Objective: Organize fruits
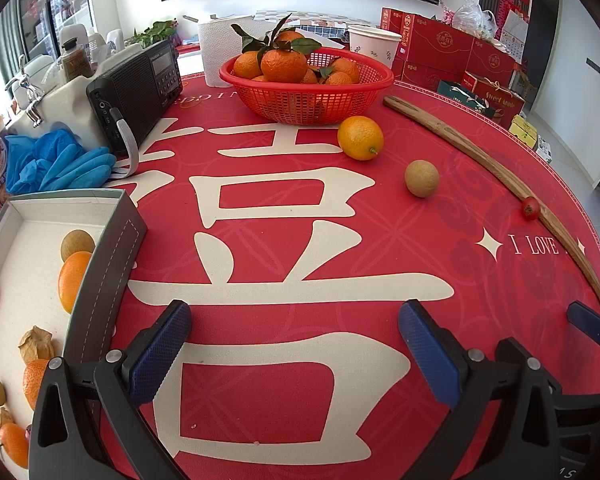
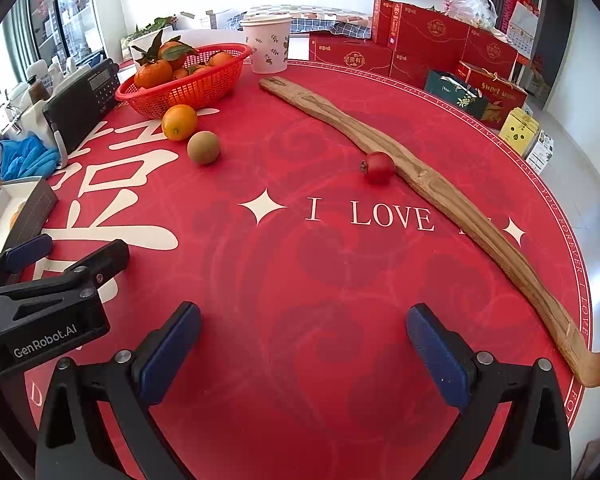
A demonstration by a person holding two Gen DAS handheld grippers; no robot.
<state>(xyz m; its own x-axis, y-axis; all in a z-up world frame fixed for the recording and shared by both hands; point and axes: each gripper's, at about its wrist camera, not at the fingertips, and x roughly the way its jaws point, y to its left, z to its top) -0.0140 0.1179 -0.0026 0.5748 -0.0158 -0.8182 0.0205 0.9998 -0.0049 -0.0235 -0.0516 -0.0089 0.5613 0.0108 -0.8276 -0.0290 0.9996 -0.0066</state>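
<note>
1. Three fruits lie loose on the red bench: an orange one, a round brown one and a small red one. I think they still need putting away.
2. The open box sits at the left edge of the bench. It already holds some fruits, like an orange one and a brown one. So the box looks like the place where fruits get sorted.
3. The small red fruit touches a long wooden stick. The stick may be stopping it from rolling off.
4. The red basket at the back is full of leafy oranges and stands just behind the loose orange fruit.
5. The left claw is spread wide and holds nothing. It hangs near the box.
6. The right claw is also spread wide and holds nothing. It points at the red fruit, so that may be the next pick.
</note>
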